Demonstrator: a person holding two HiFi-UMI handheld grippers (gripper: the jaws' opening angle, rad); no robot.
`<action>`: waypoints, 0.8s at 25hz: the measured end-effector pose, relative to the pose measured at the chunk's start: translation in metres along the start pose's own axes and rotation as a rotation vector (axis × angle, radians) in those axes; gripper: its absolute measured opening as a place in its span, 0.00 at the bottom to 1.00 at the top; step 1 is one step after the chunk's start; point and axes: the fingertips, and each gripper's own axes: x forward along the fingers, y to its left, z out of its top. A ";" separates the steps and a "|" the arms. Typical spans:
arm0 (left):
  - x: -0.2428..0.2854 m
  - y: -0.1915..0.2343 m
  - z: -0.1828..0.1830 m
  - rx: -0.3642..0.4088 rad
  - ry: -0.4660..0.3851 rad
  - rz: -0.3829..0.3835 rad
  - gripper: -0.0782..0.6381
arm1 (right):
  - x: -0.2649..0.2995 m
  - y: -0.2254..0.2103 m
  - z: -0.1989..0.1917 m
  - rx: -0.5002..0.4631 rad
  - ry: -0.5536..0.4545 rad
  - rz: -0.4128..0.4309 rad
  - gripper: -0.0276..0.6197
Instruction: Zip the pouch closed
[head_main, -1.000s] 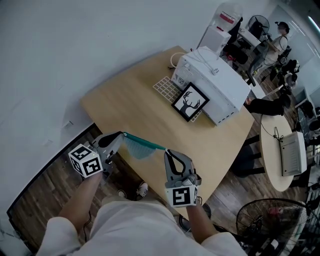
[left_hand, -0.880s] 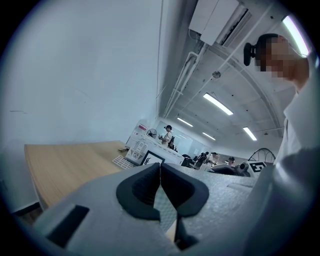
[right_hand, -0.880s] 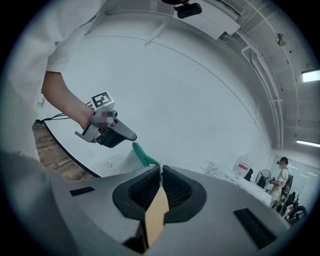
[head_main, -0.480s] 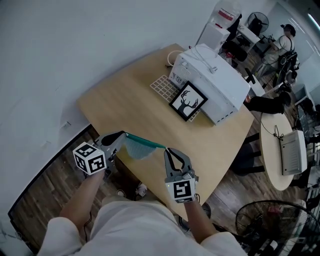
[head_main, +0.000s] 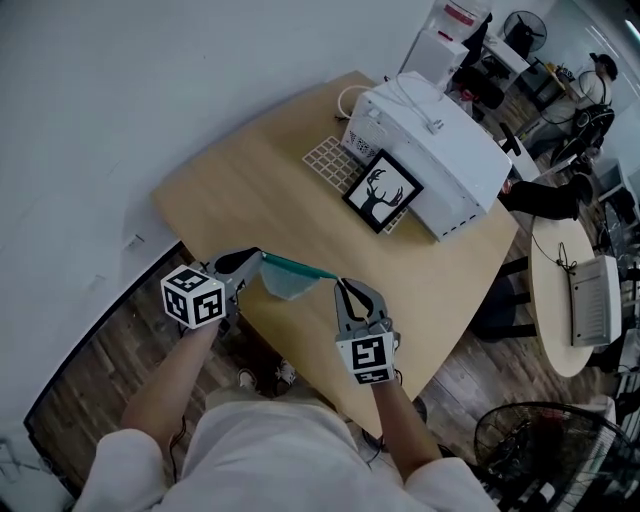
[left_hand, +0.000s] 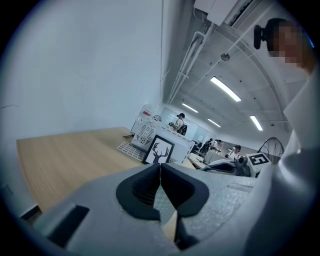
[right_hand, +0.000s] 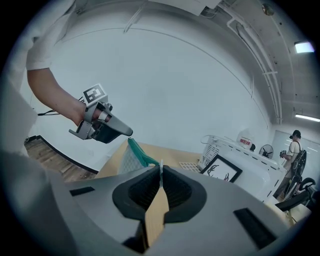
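A small teal-edged mesh pouch (head_main: 285, 277) hangs stretched between my two grippers, above the near edge of the wooden table (head_main: 250, 190). My left gripper (head_main: 258, 257) is shut on the pouch's left end, and mesh (left_hand: 164, 202) shows just below its closed pads. At the pouch's right end, my right gripper (head_main: 341, 284) is shut on a thin pale tab (right_hand: 159, 165) by the teal zip band. The right gripper view shows the pouch (right_hand: 134, 154) running from the left gripper (right_hand: 102, 127) to my jaws. Whether the zip is closed I cannot tell.
A white box-shaped appliance (head_main: 432, 160) stands at the table's far right, with a framed deer picture (head_main: 383, 192) leaning on it and a white grid mat (head_main: 333, 165) beside it. Wooden floor (head_main: 100, 360) lies below left. A round table with a laptop (head_main: 588, 305) and people are at the right.
Both grippers have sunk and moved a little forward together, carrying the pouch still stretched between them. Neither grip has changed.
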 end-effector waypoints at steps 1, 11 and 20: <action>0.002 0.001 0.000 0.001 0.001 0.002 0.13 | 0.001 -0.002 0.001 0.002 -0.003 -0.002 0.07; 0.000 0.017 0.007 0.015 -0.055 0.056 0.25 | 0.000 -0.012 0.027 0.000 -0.058 -0.029 0.07; -0.043 0.022 0.014 0.087 -0.118 0.126 0.26 | -0.016 -0.036 0.029 0.035 -0.049 -0.109 0.07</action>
